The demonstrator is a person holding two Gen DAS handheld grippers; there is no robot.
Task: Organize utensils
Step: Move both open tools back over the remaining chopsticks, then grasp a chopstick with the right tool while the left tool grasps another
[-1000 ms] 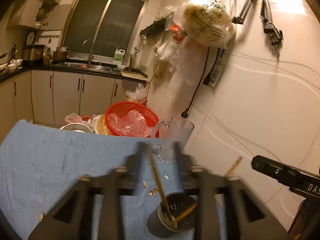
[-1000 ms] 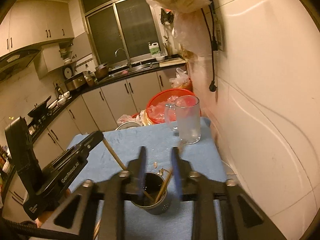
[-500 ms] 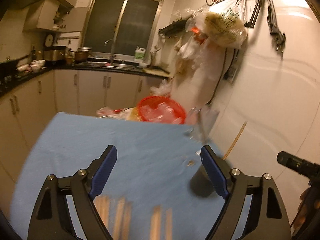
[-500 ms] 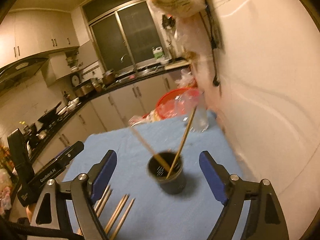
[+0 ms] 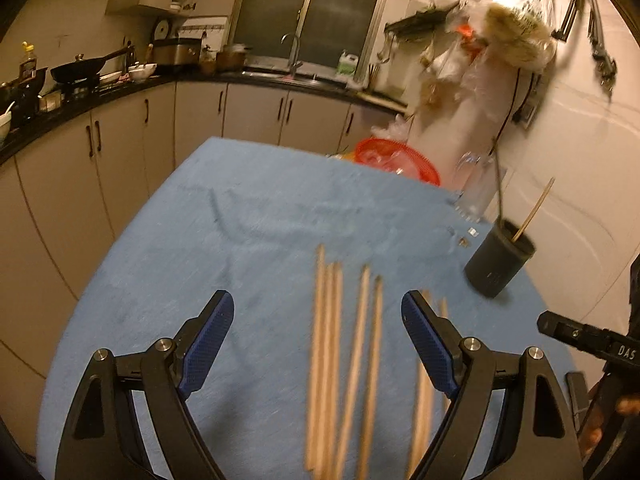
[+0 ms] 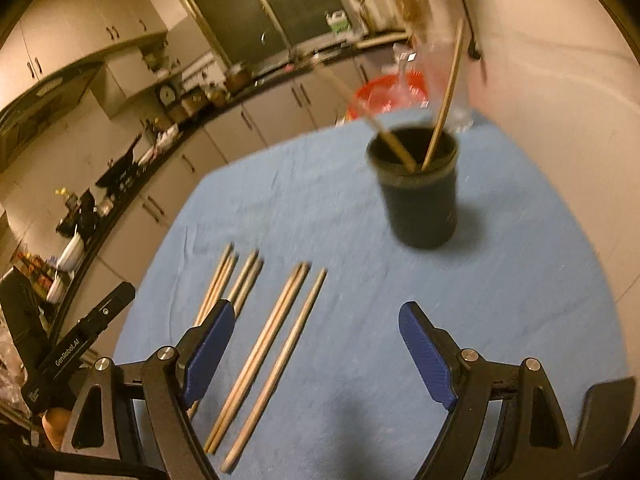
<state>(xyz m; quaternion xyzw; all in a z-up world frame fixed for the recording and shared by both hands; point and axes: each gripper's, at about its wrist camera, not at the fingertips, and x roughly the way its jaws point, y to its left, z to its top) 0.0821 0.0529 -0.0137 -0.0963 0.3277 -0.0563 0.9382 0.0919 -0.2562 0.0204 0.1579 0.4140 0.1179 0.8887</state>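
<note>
your left hand-held gripper (image 5: 318, 336) and right hand-held gripper (image 6: 316, 346) have both just been opening and now stand spread wide, nothing between the pads. a second ago each was narrowed over the dark round plastic cup (image 6: 418, 192) with a stick; now two sticks stand in it. both have pulled back over the loose wooden chopsticks (image 5: 344, 360) lying in a row on the blue-cloth bench (image 5: 180, 240). looks like one drop done, next pick pending.
</note>
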